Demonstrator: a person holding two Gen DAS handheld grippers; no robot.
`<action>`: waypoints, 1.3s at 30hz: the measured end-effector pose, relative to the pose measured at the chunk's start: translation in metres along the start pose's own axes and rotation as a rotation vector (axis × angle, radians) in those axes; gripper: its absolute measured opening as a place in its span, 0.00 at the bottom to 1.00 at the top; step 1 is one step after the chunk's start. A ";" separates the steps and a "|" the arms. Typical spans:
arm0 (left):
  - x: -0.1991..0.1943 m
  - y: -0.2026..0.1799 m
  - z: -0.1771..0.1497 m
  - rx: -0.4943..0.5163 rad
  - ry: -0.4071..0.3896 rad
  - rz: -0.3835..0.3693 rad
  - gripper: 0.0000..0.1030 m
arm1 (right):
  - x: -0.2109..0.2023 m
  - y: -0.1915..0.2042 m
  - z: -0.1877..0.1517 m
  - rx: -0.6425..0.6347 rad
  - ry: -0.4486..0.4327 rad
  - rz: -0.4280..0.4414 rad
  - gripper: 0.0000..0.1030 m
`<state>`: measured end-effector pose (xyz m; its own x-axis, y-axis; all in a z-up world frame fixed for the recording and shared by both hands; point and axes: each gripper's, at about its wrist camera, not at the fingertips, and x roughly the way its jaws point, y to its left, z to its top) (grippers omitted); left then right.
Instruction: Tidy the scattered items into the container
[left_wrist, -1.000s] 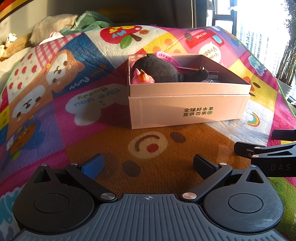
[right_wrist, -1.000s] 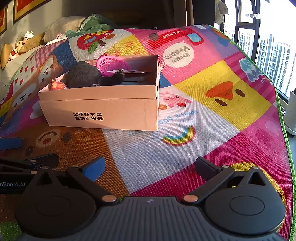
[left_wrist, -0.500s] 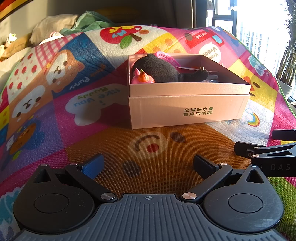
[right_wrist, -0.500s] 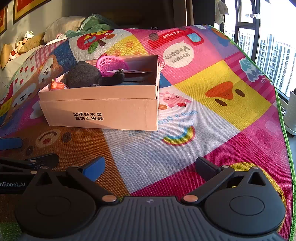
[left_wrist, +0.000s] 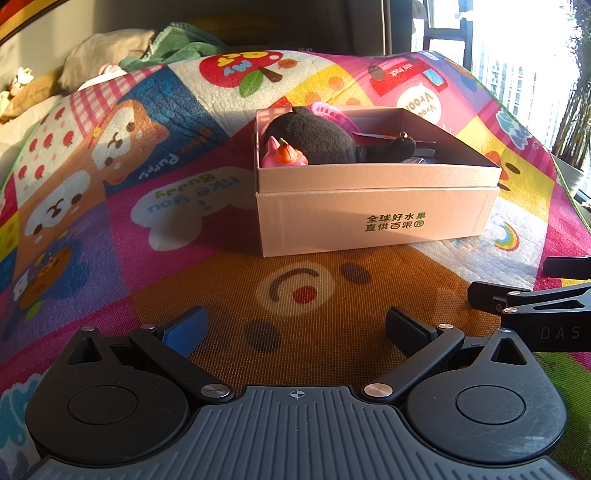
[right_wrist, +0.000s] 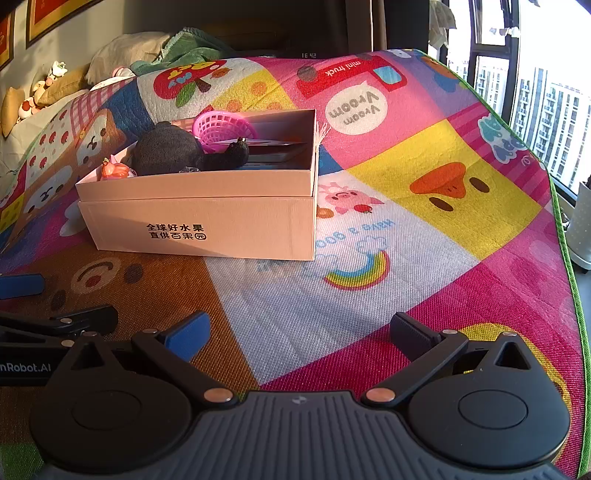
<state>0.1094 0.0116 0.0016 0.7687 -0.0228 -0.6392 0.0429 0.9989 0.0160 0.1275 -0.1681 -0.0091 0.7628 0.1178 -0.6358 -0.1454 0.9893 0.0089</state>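
Gaping wide and gripping nothing, both left gripper (left_wrist: 295, 325) and right gripper (right_wrist: 301, 328), hovering unchanged from a second ago. Sitting already inside the box (left_wrist: 369, 214): black plush (left_wrist: 314, 138), pink basket (right_wrist: 223, 127). Looking finished, nothing loose on the mat (left_wrist: 184, 110).

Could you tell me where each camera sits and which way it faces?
Left wrist: on the left gripper, low over the colourful play mat, facing the pink cardboard box; its own open fingers show, the right gripper at the right edge.
Right wrist: on the right gripper, facing the box from its right; the left gripper at the left edge.
Shared: box, black plush toy, mat.
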 end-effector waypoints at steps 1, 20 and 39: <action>0.000 0.002 0.000 -0.007 0.000 -0.007 1.00 | 0.000 0.000 0.000 0.000 0.000 0.000 1.00; 0.004 -0.001 0.007 -0.035 0.039 0.017 1.00 | 0.000 0.000 0.000 0.000 0.000 0.000 1.00; 0.002 0.000 0.003 -0.042 0.013 0.011 1.00 | 0.000 0.001 0.000 0.000 -0.001 0.001 1.00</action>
<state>0.1131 0.0114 0.0027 0.7604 -0.0119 -0.6494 0.0079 0.9999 -0.0091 0.1279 -0.1672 -0.0091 0.7631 0.1190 -0.6353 -0.1462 0.9892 0.0097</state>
